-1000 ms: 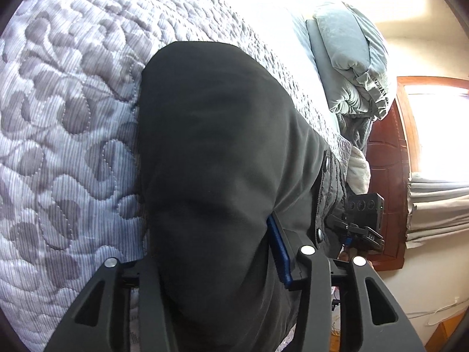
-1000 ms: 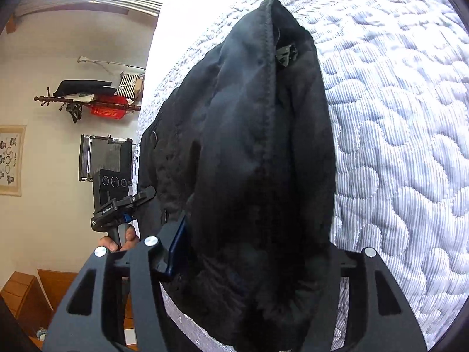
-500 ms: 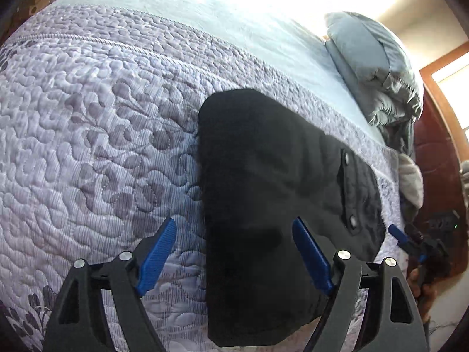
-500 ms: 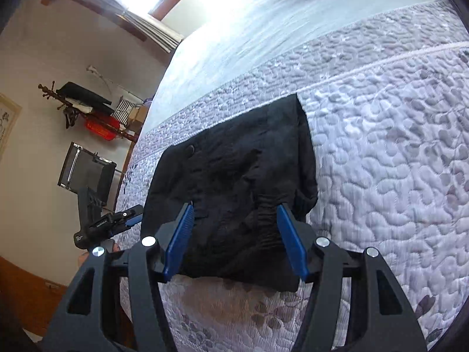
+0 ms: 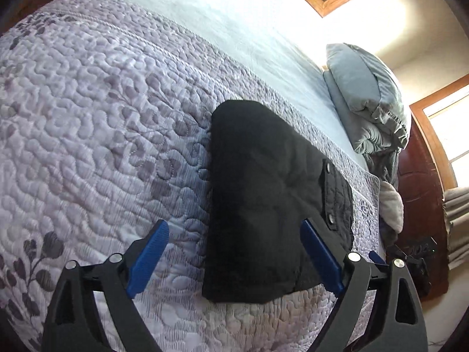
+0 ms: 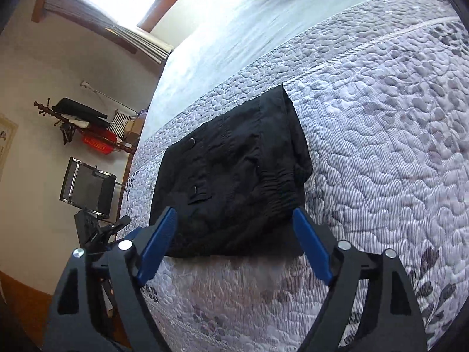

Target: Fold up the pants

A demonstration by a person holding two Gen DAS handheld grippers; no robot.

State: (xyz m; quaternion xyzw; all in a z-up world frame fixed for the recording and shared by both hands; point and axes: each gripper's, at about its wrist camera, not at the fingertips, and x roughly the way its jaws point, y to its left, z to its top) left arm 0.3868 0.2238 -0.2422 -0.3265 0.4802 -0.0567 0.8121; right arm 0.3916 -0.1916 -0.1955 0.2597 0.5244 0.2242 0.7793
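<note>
The black pants (image 5: 263,199) lie folded into a compact rectangle on the grey quilted bedspread (image 5: 96,135); a snap-button pocket flap shows on top. My left gripper (image 5: 234,261) is open and empty, held just above and behind the near edge of the pants. In the right wrist view the same folded pants (image 6: 234,176) lie flat on the bedspread (image 6: 381,146), elastic waistband toward me. My right gripper (image 6: 234,246) is open and empty, just short of their near edge. Each gripper shows at the edge of the other's view.
Grey pillows (image 5: 366,96) are stacked at the head of the bed by a wooden headboard (image 5: 416,193). A wall coat rack (image 6: 85,123) and a black chair (image 6: 88,187) stand beyond the bed's side. The bed edge (image 6: 132,199) drops off there.
Both grippers opened, let go of the pants and pulled back and up. The pants now rest folded on the bed.
</note>
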